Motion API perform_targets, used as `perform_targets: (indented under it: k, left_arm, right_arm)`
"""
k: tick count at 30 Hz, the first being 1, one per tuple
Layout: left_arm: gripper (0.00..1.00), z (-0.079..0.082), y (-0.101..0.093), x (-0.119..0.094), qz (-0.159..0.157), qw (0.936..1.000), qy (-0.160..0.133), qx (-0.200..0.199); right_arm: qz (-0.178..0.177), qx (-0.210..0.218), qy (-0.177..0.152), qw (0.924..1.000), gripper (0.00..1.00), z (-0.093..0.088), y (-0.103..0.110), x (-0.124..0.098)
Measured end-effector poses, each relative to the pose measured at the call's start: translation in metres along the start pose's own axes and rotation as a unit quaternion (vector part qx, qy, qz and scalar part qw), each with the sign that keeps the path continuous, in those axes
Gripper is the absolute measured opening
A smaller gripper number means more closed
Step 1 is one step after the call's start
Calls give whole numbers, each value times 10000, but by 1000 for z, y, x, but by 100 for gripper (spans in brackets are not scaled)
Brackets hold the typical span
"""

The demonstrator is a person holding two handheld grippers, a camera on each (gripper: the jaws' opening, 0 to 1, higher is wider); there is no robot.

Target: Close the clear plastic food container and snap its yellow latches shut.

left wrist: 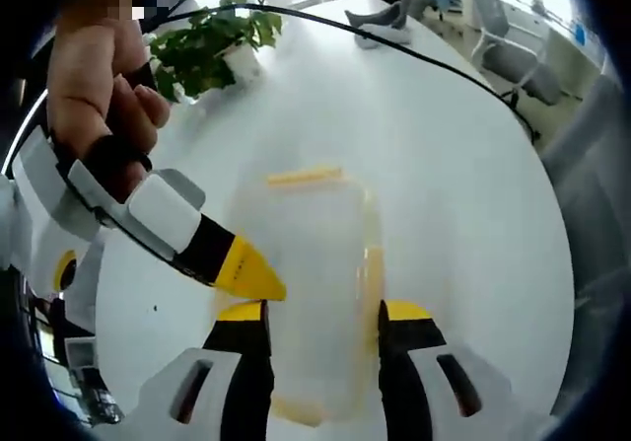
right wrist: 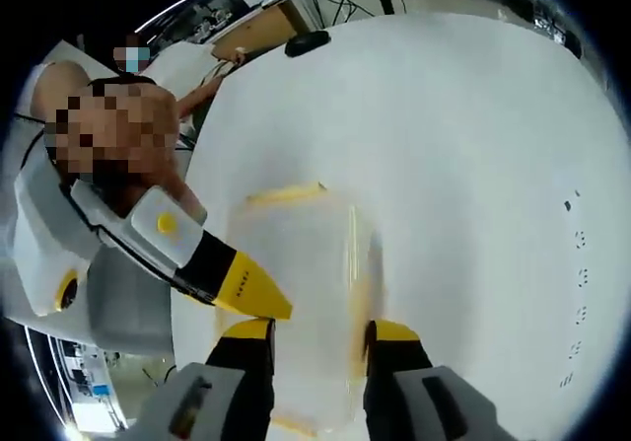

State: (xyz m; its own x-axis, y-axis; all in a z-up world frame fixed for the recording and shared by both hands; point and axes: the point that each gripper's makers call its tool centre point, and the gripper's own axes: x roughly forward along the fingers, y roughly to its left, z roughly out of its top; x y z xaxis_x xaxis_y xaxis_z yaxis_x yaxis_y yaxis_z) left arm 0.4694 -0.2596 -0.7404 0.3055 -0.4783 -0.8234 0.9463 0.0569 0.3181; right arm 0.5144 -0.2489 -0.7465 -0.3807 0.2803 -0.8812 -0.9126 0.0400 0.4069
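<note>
Table (left wrist: 444, 165), white and wide, carries everything. Clear plastic container (left wrist: 306, 273) lies flat on it, long axis running away from the camera, lid seated on top.

Left gripper view: left gripper (left wrist: 323, 313) has its jaws spread, one on each long side of the container's near end. The black fingers with yellow tips reach just onto the container's edges. Whether they press on it cannot be told. Right gripper (left wrist: 251, 273) comes in beside the container, held by a hand (left wrist: 94, 76). Its yellow wedge tip sits at the container's long edge, just beyond the left gripper's nearer finger. Seen side-on, it shows one wedge, so its spread cannot be read from here.

Right gripper view: the right gripper's own jaws stand spread, straddling the container's near end in the same way. The left gripper's yellow tip lies against the container's long edge.

Potted plant (left wrist: 207, 46) stands well beyond the container's far end, off to the hand's side. Black cable (left wrist: 394, 41) arcs across the table beyond the container.

Yellow end latch (left wrist: 304, 176) lies along the container's far short edge. Yellow side latch (left wrist: 373, 273) runs along the long edge opposite the wedge tip. Both are blurred, so whether they are snapped down cannot be told.
</note>
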Motion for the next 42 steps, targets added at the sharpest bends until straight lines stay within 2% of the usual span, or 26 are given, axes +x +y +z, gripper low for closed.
perform_targets:
  k: [6,14,27,33,38,42]
  left_arm:
    - [38,0,0,0,32,10000,-26,19]
    - [39,0,0,0,66,10000,-36,42]
    - [41,1,-1,-1,112,9998,-50,163]
    - [42,1,0,-2,9,9996,-111,256]
    - [43,4,0,-5,-158,9997,-169,60]
    - [45,2,-2,-6,-252,9995,-97,143]
  right_arm:
    - [6,29,-135,9999,34,0,0,-1]
    - [-102,-14,-38,9999,35,1,1,-1]
    - [-650,-148,-22,9978,35,2,4,-6]
    - [-864,-63,-47,9962,34,2,2,-8]
    - [-942,67,-118,9955,35,2,2,-10]
    - [-1018,-2,-76,9948,38,1,4,-11]
